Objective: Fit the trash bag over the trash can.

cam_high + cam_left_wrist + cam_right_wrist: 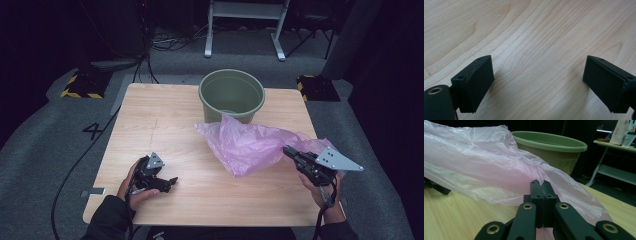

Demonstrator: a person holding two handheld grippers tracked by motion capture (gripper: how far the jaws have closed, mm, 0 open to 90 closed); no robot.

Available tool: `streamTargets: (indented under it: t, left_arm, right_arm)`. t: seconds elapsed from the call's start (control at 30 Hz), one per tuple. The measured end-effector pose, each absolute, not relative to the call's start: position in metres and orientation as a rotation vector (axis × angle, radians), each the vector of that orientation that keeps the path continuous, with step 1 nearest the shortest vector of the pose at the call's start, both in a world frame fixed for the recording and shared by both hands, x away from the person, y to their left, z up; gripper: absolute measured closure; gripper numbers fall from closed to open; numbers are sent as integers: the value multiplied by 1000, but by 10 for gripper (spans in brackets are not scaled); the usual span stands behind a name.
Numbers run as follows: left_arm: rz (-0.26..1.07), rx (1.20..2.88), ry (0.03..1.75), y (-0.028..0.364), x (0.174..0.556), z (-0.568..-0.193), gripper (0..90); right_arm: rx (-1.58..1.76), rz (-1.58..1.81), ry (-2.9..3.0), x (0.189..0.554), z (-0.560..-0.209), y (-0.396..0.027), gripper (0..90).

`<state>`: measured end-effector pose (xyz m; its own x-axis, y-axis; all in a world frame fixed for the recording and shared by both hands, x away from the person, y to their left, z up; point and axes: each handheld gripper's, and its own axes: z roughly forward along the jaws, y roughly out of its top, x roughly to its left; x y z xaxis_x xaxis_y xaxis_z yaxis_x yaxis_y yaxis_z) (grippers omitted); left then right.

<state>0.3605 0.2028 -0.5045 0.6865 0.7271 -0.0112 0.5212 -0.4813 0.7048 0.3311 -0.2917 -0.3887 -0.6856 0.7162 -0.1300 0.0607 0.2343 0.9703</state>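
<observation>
High view: pink bag point(255, 145) spread on counter point(165, 125) at centre right, pinched by clamped right tool point(289, 151). Left tool point(172, 181) spread wide, empty, lower left. Green bucket point(231, 95) judged still unlined.

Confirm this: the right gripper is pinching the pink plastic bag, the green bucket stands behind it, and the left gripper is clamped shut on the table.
One error: the left gripper is open, jaws spread over bare wood, as the left gripper view shows. The right gripper does pinch the pink plastic bag, with the green bucket behind.
</observation>
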Motion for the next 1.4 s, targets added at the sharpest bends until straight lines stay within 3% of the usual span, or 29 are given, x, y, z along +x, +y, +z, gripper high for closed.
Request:
streamTargets:
  t: [0.7,1.1,1.4]
  left_arm:
    - [386,2196,954,202,362,-504,85]
    - [383,2200,935,201,367,-504,93]
    - [406,2192,923,203,373,-503,164]
  right_arm:
    - [719,1487,1788,329,-351,-305,900]
    - [718,1427,1755,352,-338,-292,900]
    - [718,1367,1765,373,-333,-278,900]
